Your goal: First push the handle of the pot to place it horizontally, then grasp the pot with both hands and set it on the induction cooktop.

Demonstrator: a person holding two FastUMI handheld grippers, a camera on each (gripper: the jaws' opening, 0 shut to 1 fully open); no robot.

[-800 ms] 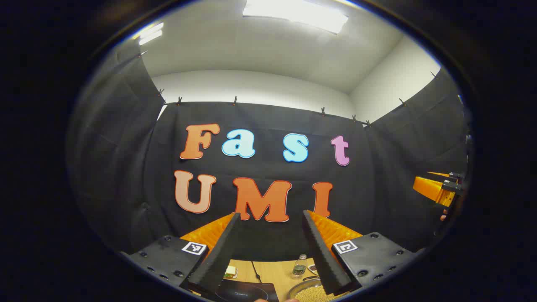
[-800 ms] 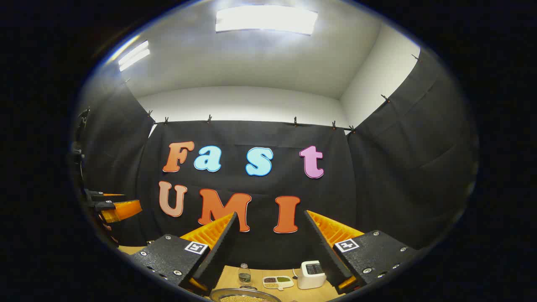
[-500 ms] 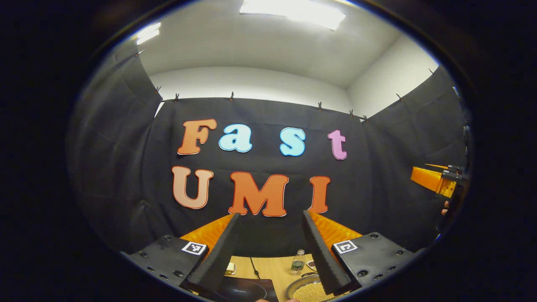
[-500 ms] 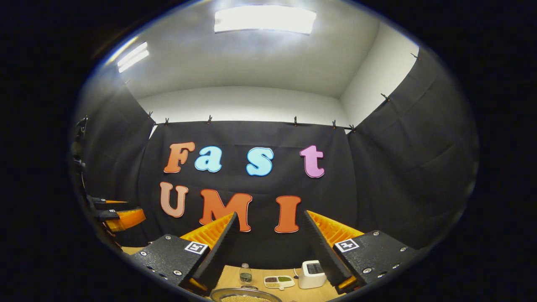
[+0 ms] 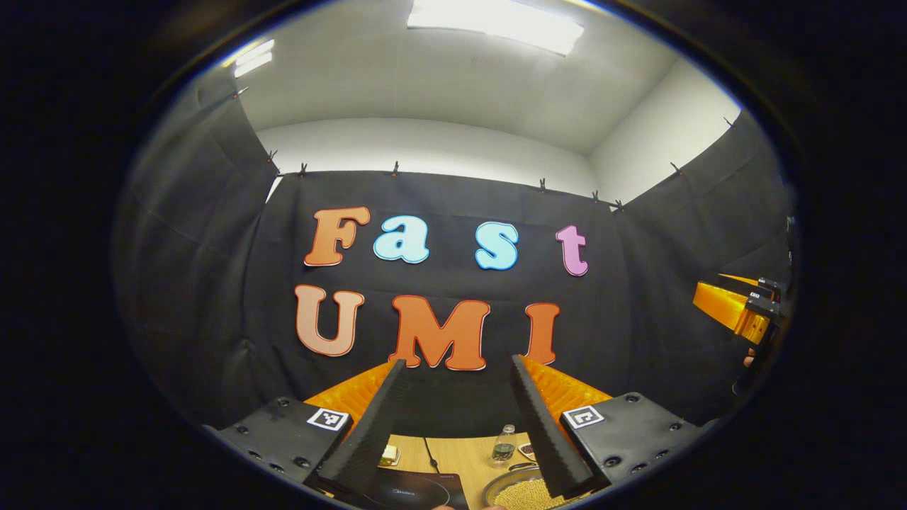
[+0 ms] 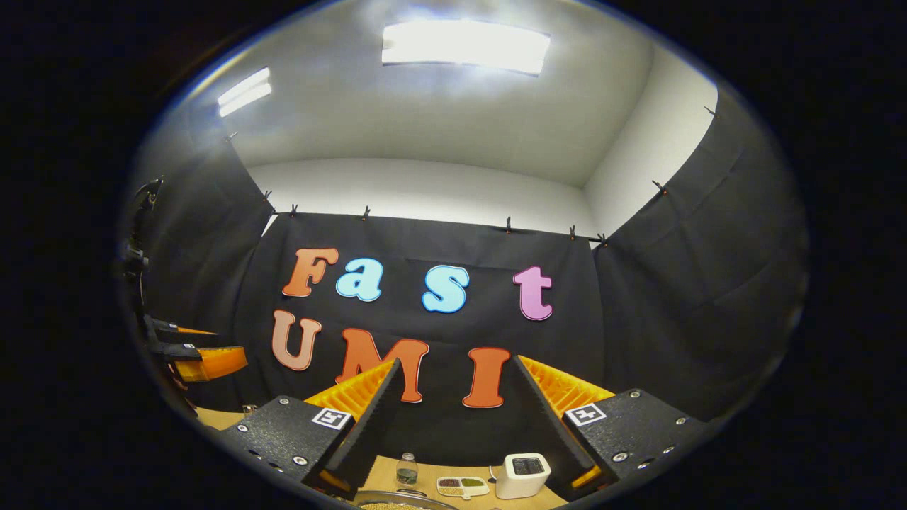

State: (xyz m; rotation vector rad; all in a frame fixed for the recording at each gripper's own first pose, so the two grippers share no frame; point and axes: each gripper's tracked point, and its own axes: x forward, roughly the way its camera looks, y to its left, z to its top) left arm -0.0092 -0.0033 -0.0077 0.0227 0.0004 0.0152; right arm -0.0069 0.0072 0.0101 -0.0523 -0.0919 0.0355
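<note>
A: How do the jaws stand?

B: Both are released. The left gripper has its fingers wide apart with nothing between them but air, high over the table. The right gripper is the same, fingers spread and empty.

A: Where is the pot?

B: Below the left jaws, under the right-hand finger: the pot sits on the wood, full of small pale beans. The induction cooktop lies just beside it, under the left-hand finger. Below the right jaws only the pot's far rim peeks in.

A: Beyond that?

B: A small bottle, a divided dish of grains and a white toaster stand near the wall. No writing is legible.
</note>
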